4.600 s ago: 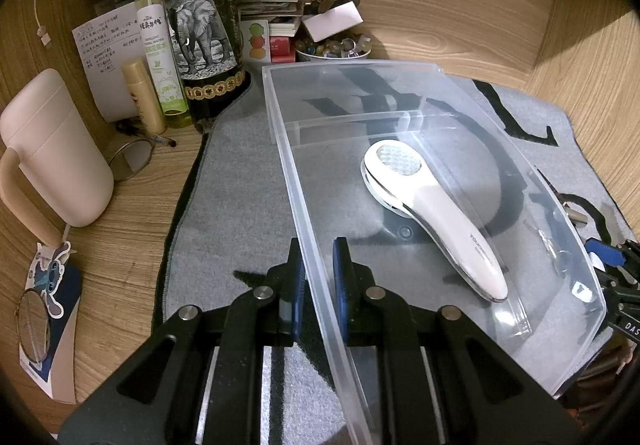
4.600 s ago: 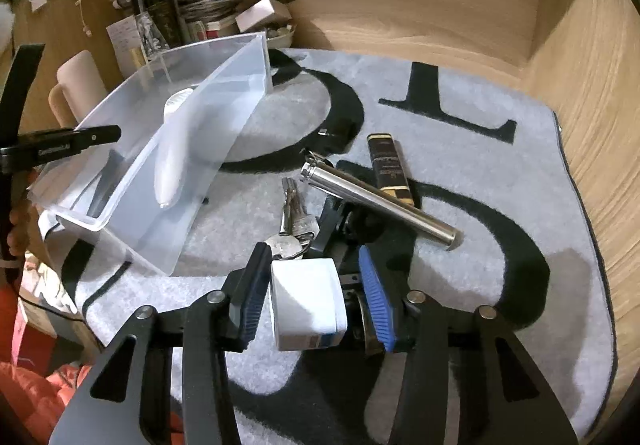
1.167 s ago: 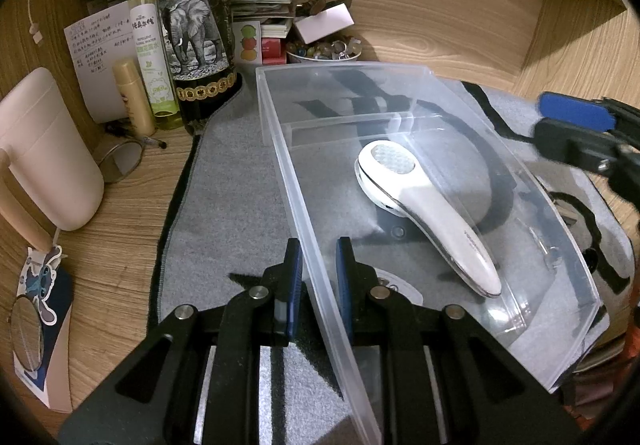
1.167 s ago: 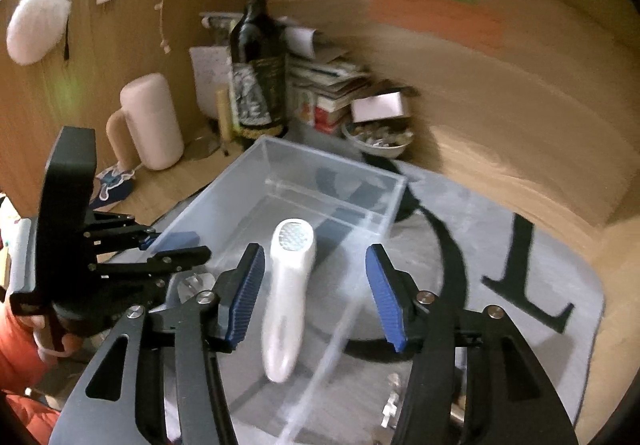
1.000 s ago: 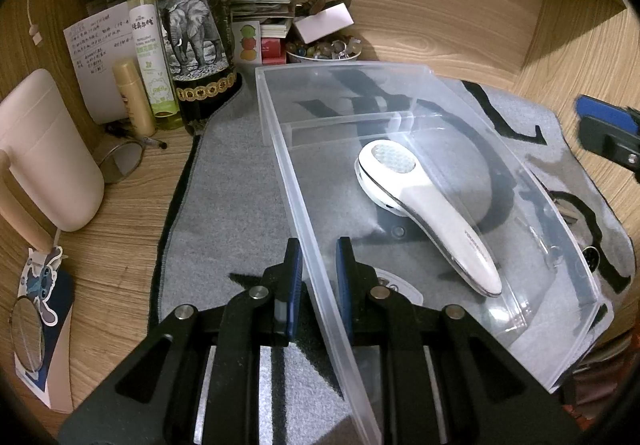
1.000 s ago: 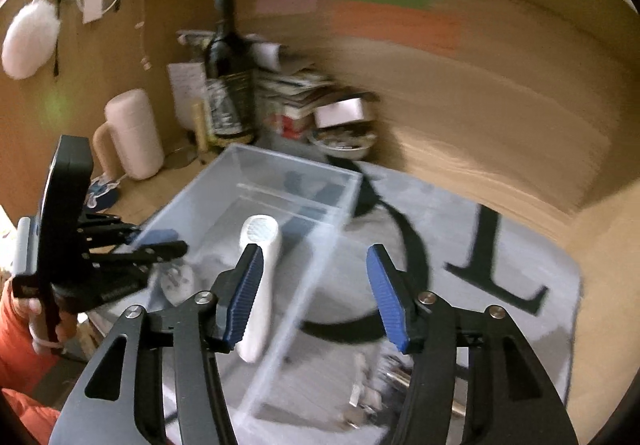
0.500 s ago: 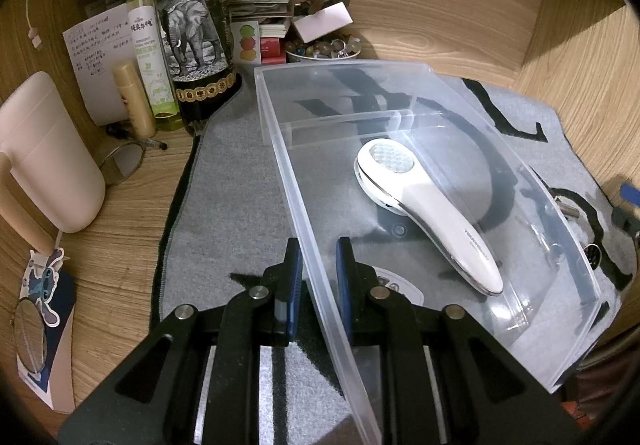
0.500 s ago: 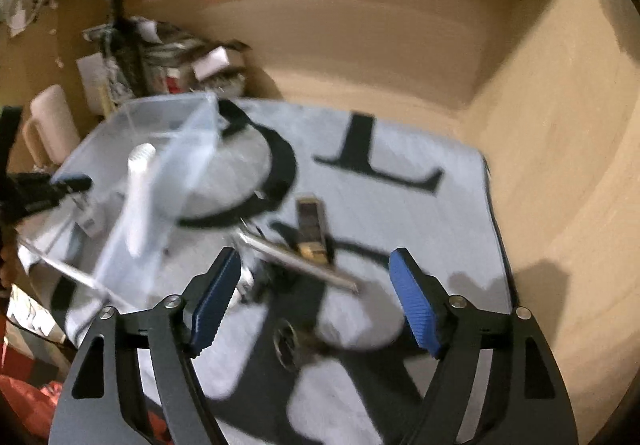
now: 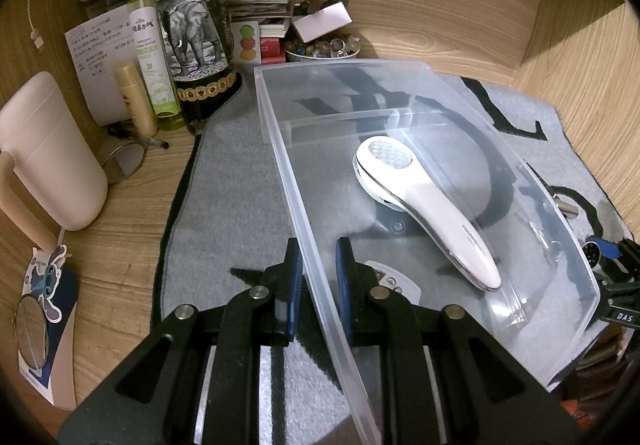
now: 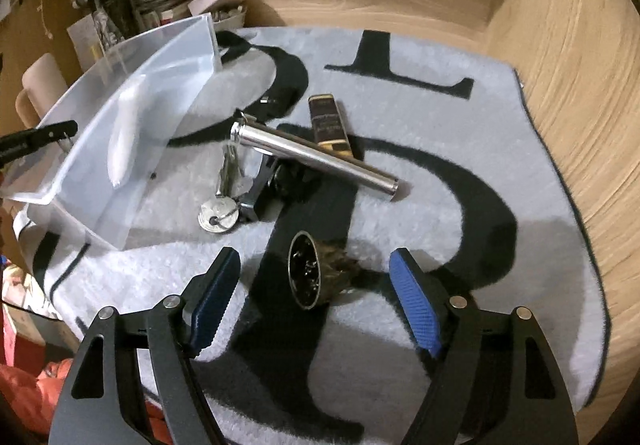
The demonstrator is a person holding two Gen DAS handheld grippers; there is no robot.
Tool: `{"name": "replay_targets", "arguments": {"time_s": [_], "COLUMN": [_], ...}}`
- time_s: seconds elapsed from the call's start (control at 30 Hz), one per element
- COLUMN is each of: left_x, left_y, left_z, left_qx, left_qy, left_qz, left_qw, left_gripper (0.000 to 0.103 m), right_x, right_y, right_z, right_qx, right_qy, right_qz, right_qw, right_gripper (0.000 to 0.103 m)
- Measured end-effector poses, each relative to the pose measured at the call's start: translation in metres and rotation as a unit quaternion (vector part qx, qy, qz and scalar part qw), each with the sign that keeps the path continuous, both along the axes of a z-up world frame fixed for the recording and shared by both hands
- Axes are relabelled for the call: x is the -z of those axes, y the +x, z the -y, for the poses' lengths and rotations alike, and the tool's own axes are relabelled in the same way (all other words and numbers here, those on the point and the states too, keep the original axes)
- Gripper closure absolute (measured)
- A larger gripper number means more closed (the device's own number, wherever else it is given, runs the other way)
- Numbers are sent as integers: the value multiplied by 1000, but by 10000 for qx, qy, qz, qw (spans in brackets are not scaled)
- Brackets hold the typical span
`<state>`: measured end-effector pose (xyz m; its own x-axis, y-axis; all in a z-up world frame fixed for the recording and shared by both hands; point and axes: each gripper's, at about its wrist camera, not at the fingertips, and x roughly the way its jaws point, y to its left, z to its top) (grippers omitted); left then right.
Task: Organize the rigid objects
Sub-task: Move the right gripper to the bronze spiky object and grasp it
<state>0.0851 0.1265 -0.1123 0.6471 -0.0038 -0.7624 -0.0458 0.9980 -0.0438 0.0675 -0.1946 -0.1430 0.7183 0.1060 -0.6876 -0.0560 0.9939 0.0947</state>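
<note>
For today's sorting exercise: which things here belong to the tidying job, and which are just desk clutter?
Job: bin, white device in it, steel tube, keys, dark case, round tin.
Clutter: wine bottle, spray bottle, mug, bowl.

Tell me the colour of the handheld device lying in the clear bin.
White handheld device, seen best in the left wrist view.

I'm looking into a home desk nook: a wood-panelled bench (image 9: 120, 245) crowded with a wine bottle (image 9: 192, 25), spray bottle (image 9: 150, 45), pink mug (image 9: 48, 153), stacked papers (image 9: 260, 1) and a lettered grey mat (image 10: 460, 165).
</note>
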Motion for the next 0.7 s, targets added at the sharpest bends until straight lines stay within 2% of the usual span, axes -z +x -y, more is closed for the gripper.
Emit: {"name": "replay_targets", "arguments": {"time_s": [0.07, 0.2, 0.23, 0.43, 0.7], "left_x": [0, 0, 0, 0, 0], "left_y": [0, 0, 0, 0, 0], "left_z": [0, 0, 0, 1, 1], "left_qx": [0, -1, -2, 1, -5], "left_qy": [-3, -7, -8, -7, -8], "left_qz": [3, 4, 4, 3, 5], "left_qw": [10000, 10000, 10000, 10000, 10000], "left_gripper": [87, 87, 87, 87, 87], "right_x": [0, -1, -1, -10, -38], "right_y": [-2, -3, -3, -3, -2], "right_z": [2, 8, 9, 10, 3], "right_qx": [21, 59, 47, 8, -85], "right_qy": [16, 98, 143, 200, 162], "right_qz": [78, 112, 109, 266, 661], "right_qw": [10000, 9999, 9998, 9994, 9976], "right_gripper": [39, 68, 70, 70, 70]}}
